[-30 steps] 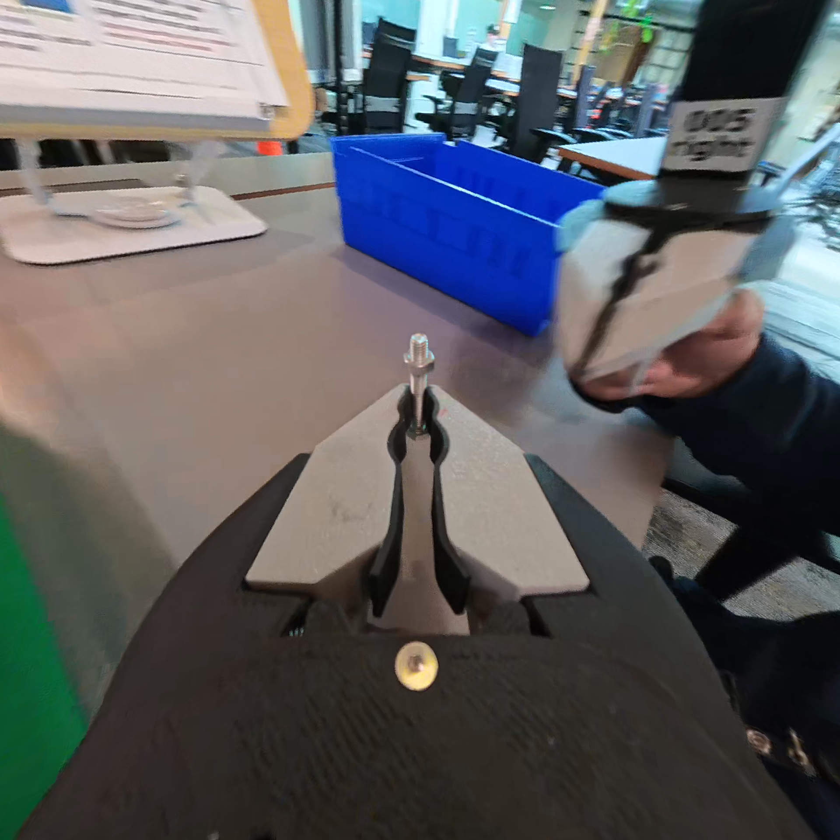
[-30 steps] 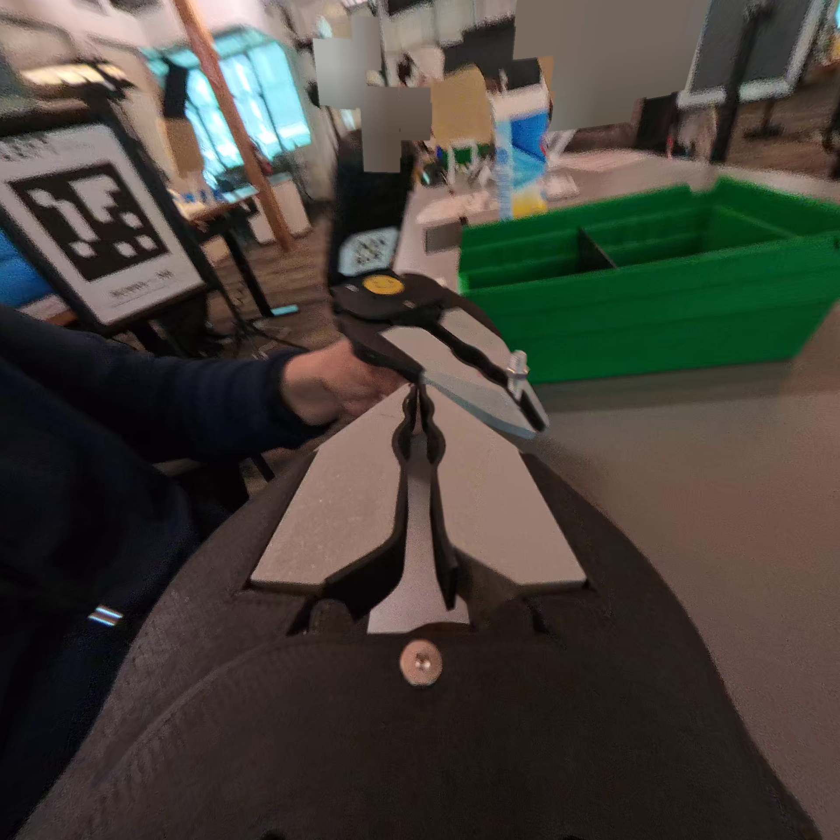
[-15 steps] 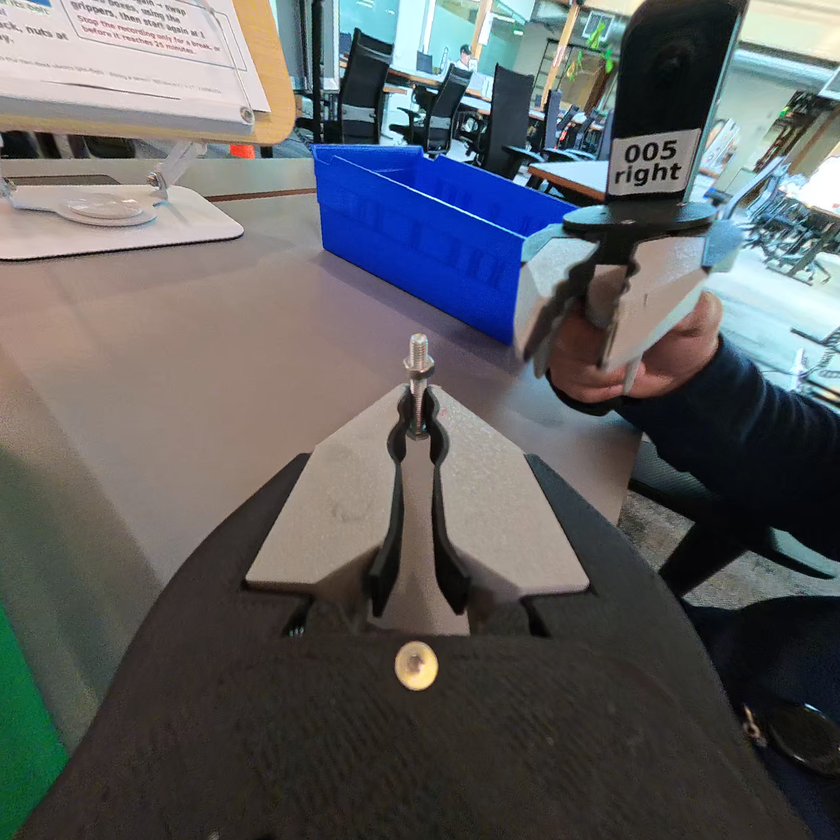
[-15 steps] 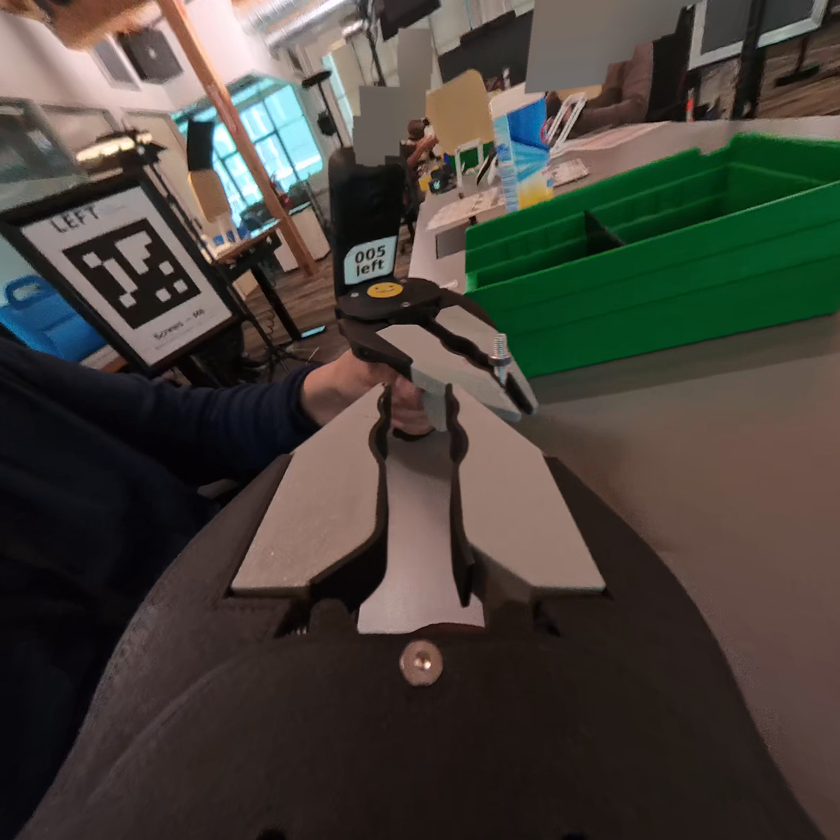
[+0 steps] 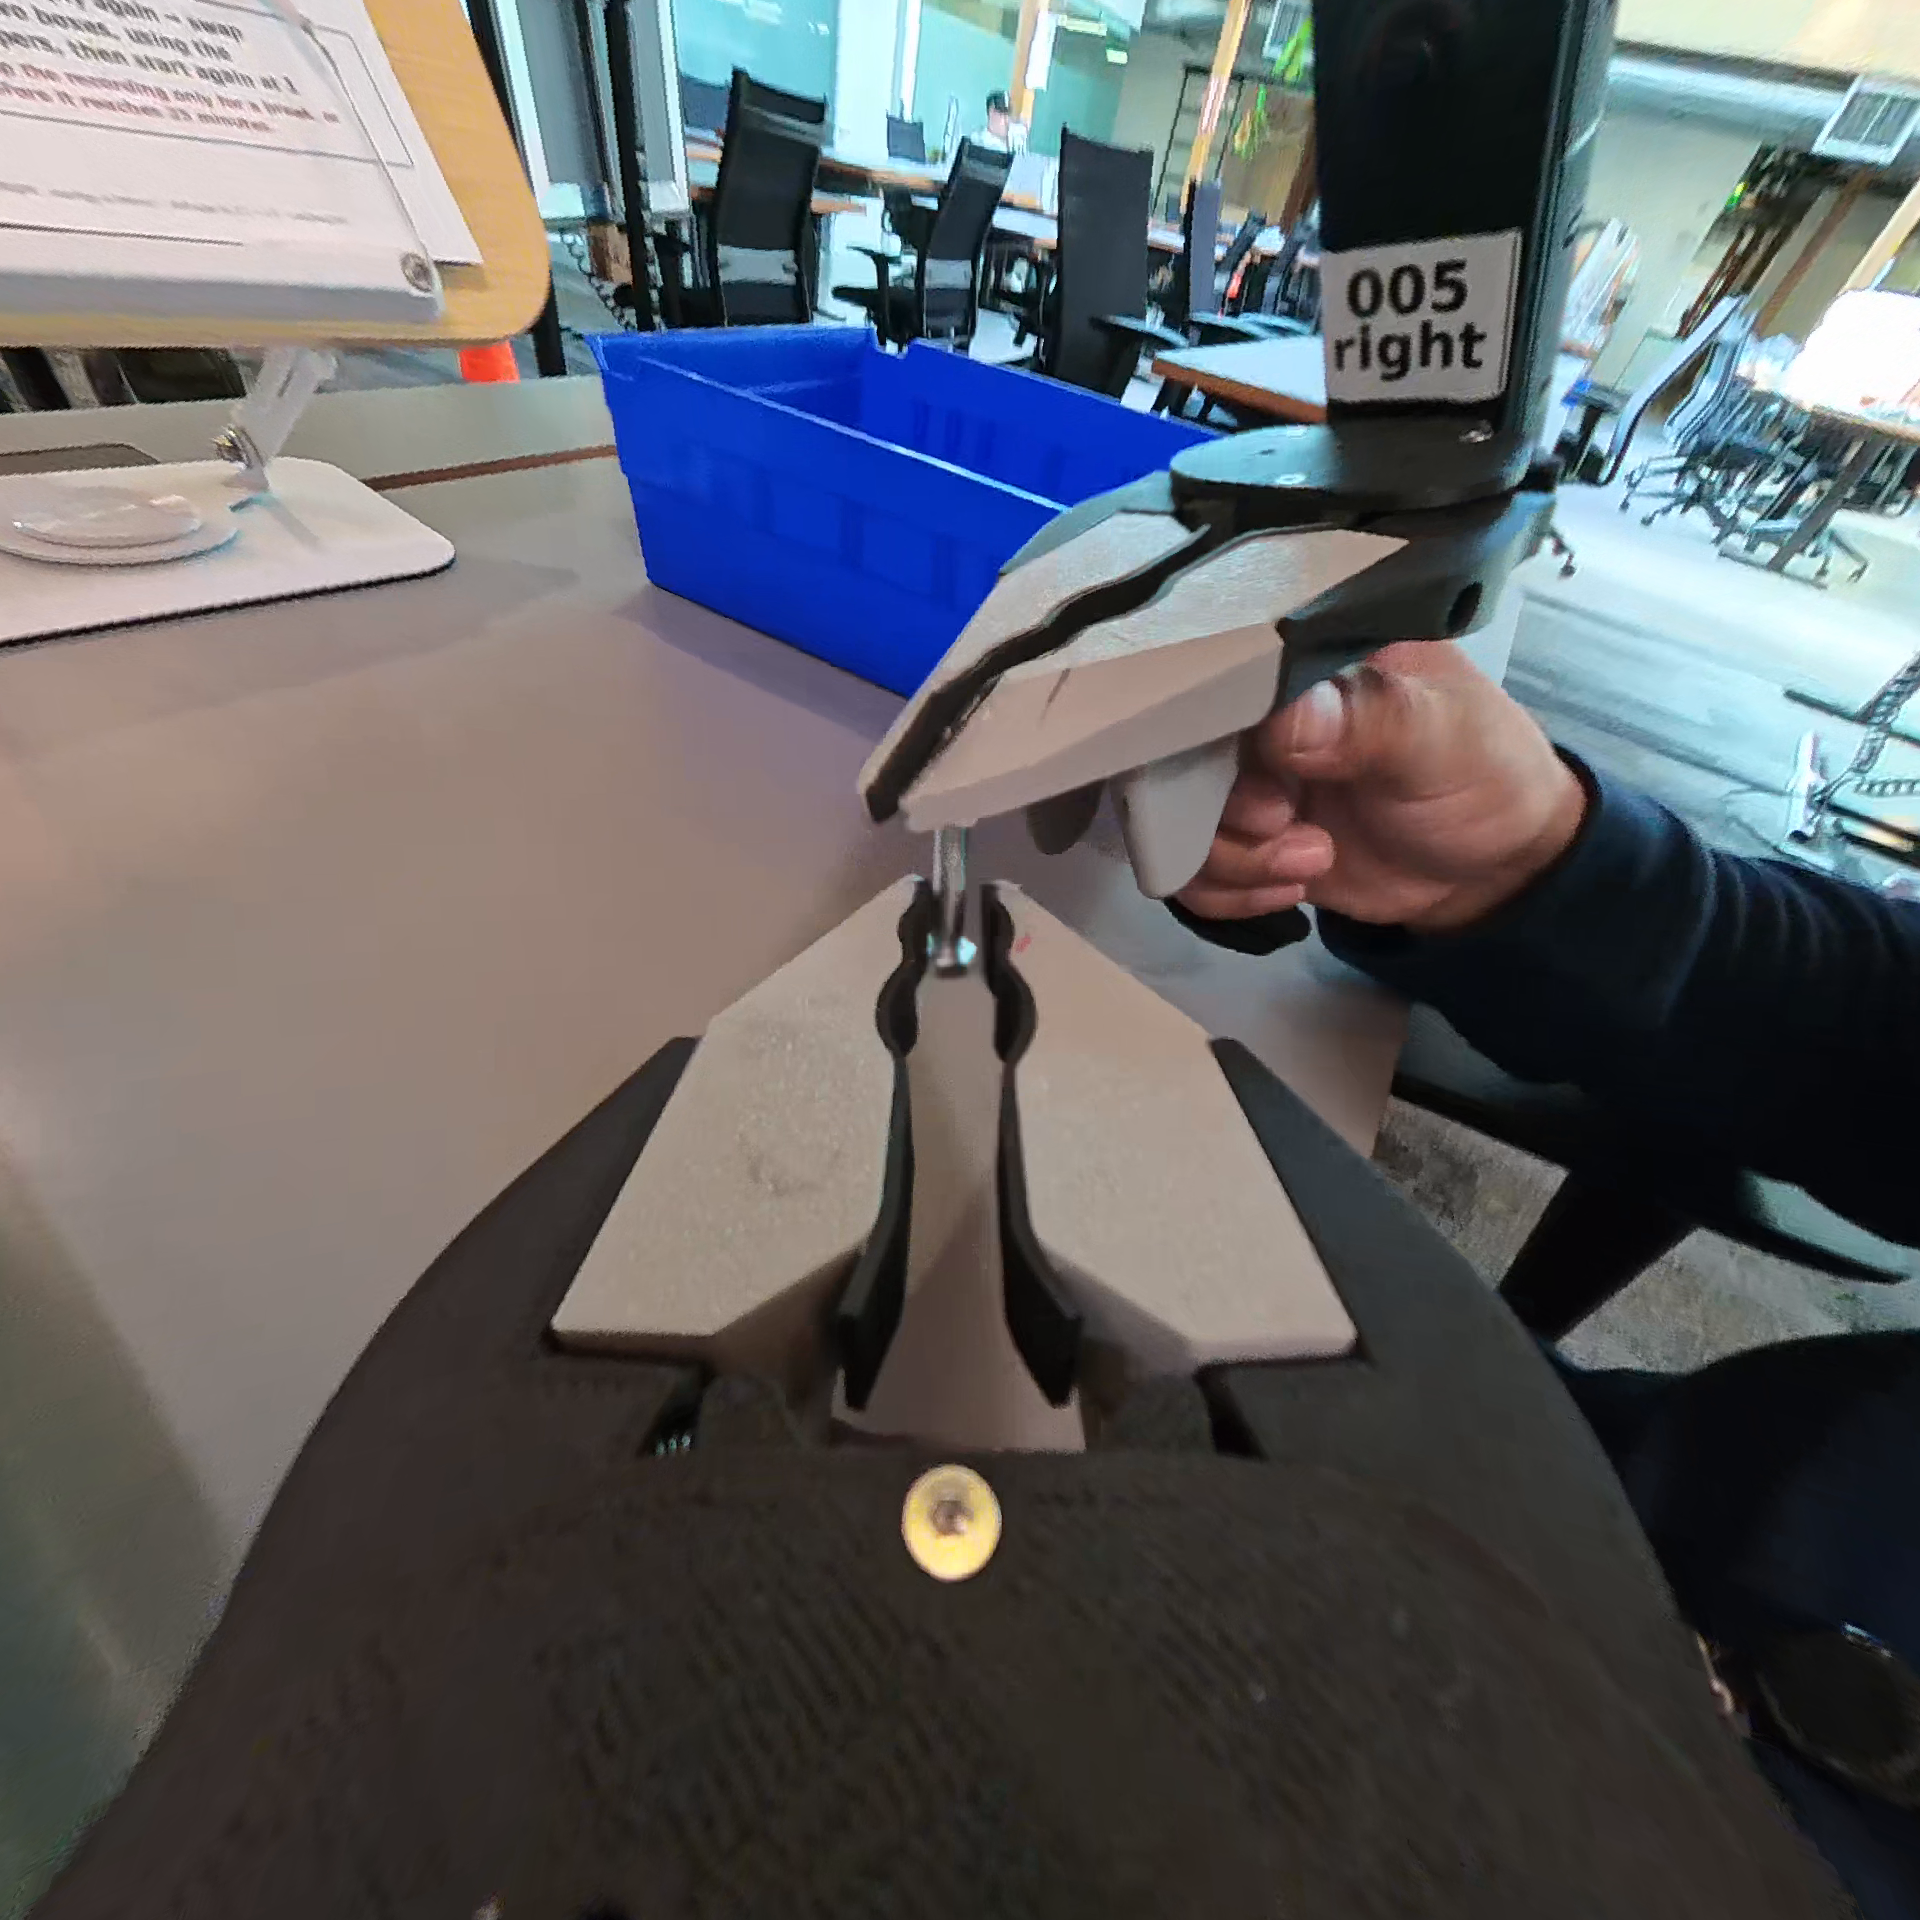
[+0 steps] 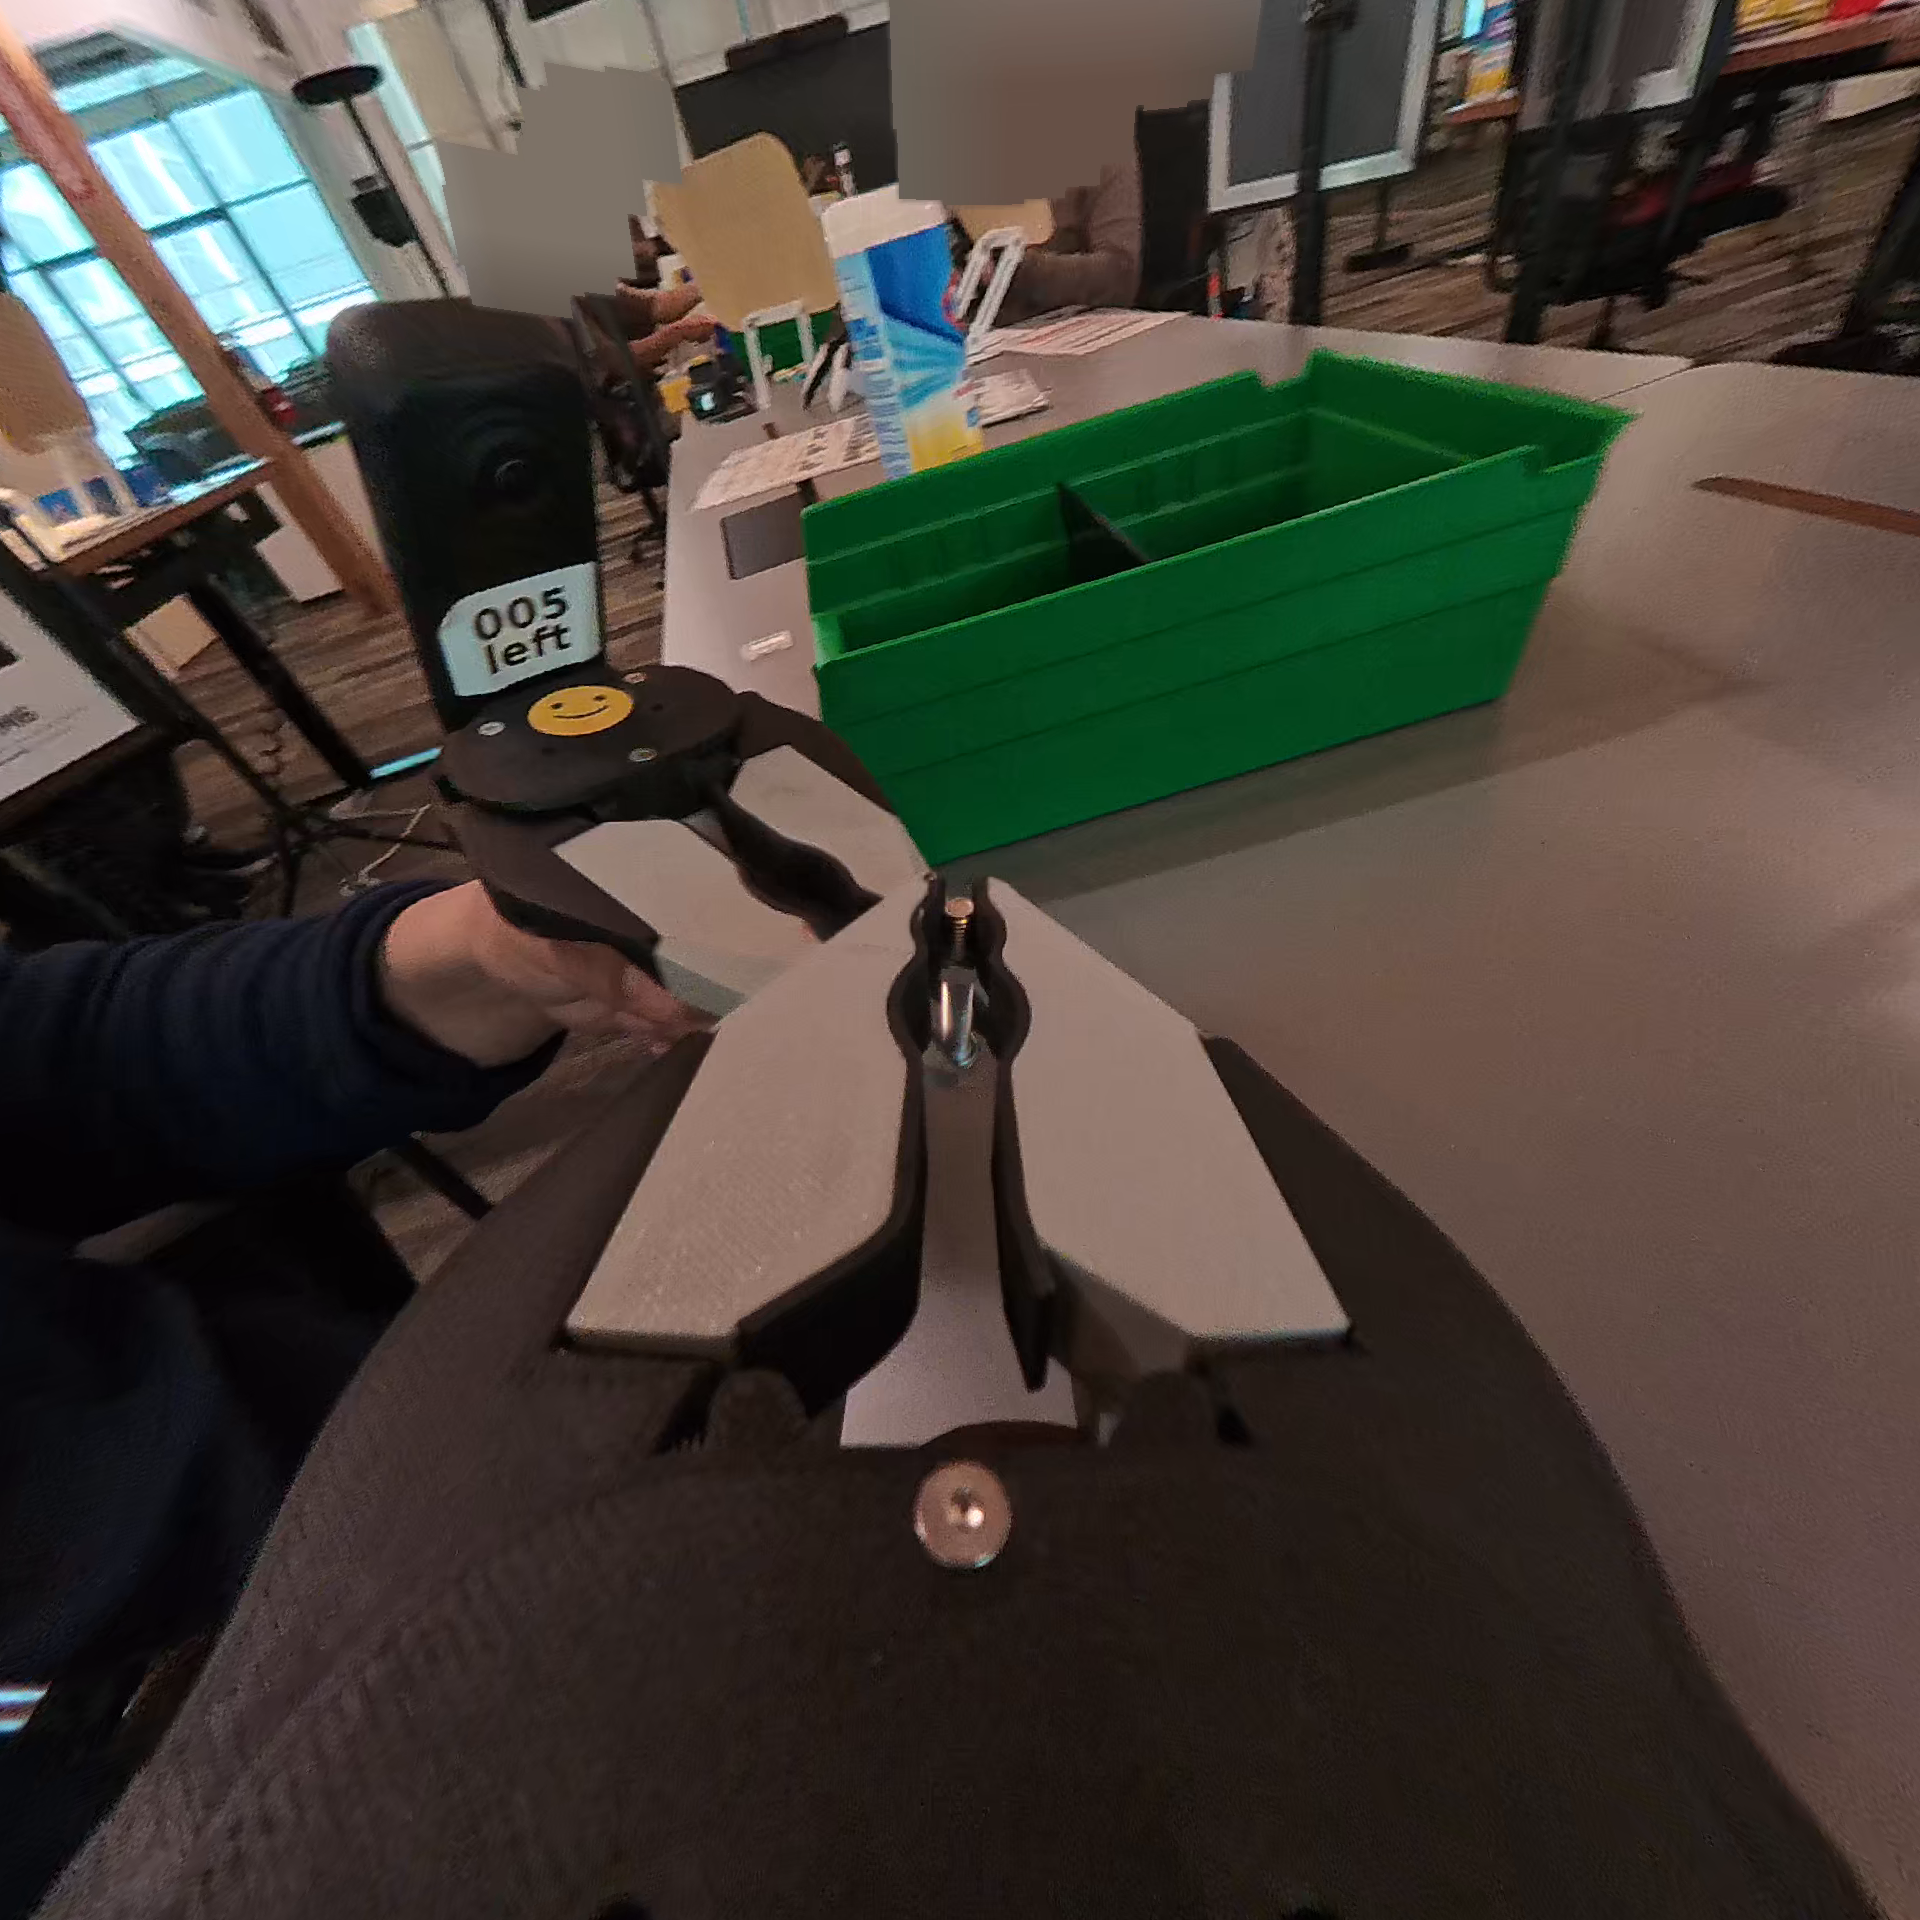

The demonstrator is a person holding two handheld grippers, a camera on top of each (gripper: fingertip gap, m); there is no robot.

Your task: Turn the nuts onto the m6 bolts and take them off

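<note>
A silver M6 bolt (image 5: 950, 904) stands upright between my left gripper's fingers (image 5: 810, 1091), head down. My left gripper (image 5: 951, 899) is shut on its lower end, with the jaws a little apart. My right gripper (image 5: 883, 800) comes in from the right above and covers the bolt's top, where the nut sits; the nut is hidden. In the right wrist view my right gripper (image 6: 956, 894) is shut around the bolt's threaded end (image 6: 954, 997). The left gripper (image 6: 821, 894) reaches in under it from the left.
A blue bin (image 5: 831, 499) stands behind the grippers, and a green divided bin (image 6: 1195, 665) lies across the grey table (image 6: 1507, 1039). A document stand (image 5: 208, 208) on a white base is at the far left. A wipes canister (image 6: 904, 332) stands behind the green bin. The table's edge runs beside the hands. The tips of both grippers are at nearly the same place.
My right gripper moved in from the right, came down over the bolt's top and closed from open. My left gripper kept the bolt upright, and its jaws now stand slightly wider.
</note>
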